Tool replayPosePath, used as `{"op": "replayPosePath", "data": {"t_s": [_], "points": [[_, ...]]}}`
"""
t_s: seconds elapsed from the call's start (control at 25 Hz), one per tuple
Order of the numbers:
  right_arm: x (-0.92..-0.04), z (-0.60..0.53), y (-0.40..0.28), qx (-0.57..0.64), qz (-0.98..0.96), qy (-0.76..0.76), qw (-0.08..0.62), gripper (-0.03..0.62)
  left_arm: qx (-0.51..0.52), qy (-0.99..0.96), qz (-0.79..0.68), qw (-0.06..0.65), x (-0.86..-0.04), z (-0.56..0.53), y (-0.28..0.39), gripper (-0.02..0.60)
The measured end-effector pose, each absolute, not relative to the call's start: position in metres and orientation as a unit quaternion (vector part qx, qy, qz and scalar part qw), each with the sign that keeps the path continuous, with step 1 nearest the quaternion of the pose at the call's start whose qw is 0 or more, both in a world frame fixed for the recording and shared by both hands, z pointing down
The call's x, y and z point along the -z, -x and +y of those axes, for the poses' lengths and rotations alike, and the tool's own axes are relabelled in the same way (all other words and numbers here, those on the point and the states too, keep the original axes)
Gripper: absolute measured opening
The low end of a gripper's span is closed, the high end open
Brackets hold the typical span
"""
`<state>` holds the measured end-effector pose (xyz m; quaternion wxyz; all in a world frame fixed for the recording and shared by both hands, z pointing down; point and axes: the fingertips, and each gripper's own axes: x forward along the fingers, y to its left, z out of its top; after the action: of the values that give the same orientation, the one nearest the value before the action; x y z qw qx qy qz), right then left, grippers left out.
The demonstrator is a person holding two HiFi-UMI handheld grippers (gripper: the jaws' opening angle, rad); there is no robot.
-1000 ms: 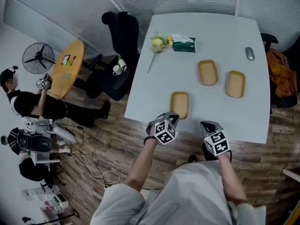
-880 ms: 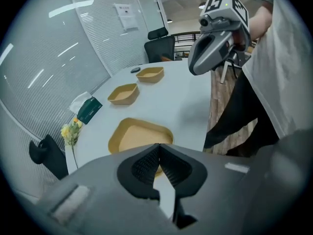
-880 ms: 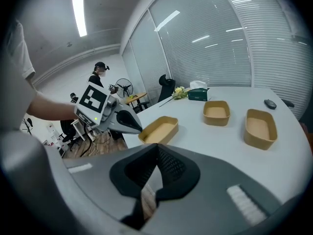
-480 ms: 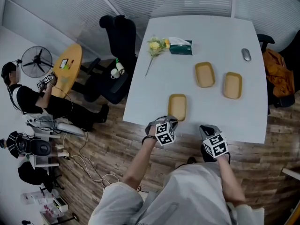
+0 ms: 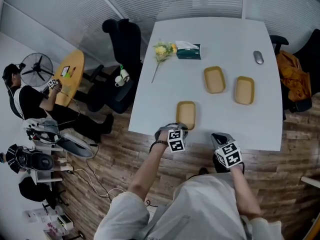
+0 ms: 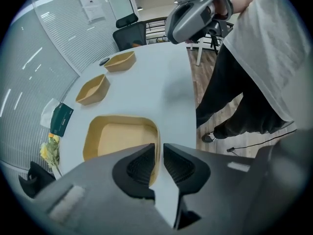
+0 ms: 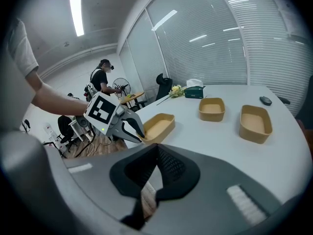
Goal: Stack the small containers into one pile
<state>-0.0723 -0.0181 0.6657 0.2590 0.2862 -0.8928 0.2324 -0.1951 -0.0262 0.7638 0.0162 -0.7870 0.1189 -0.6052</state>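
Three tan containers lie apart on the white table: a near container by the front edge, a middle container and a right container farther back. My left gripper is at the near container's front rim, its jaws drawn close on that rim. My right gripper hangs shut and empty just off the table's front edge, to the right of the left one.
At the table's far side lie a yellow flower, a green tissue pack and a mouse. A black chair stands at the table's left, an orange-draped chair at its right. People sit at the far left.
My left gripper has crept slightly closer to the near container's front rim. The right gripper has hardly moved, and the containers lie where they were.
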Motion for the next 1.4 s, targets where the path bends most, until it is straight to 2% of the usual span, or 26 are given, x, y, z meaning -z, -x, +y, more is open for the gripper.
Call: {"op": "replayPosePath", "data": {"t_s": [0.24, 1.4], "points": [[-0.667, -0.022, 0.065, -0.236, -0.89, -0.295, 0.255, 0.0, 0.619, 0.779, 0.101, 0.021, -0.772, -0.027, 0.195, 0.028], [-0.656, -0.076, 0.069, -0.238, -0.897, -0.289, 0.234, 0.0, 0.576, 0.792, 0.196, 0.058, -0.696, -0.134, 0.155, 0.023]]}}
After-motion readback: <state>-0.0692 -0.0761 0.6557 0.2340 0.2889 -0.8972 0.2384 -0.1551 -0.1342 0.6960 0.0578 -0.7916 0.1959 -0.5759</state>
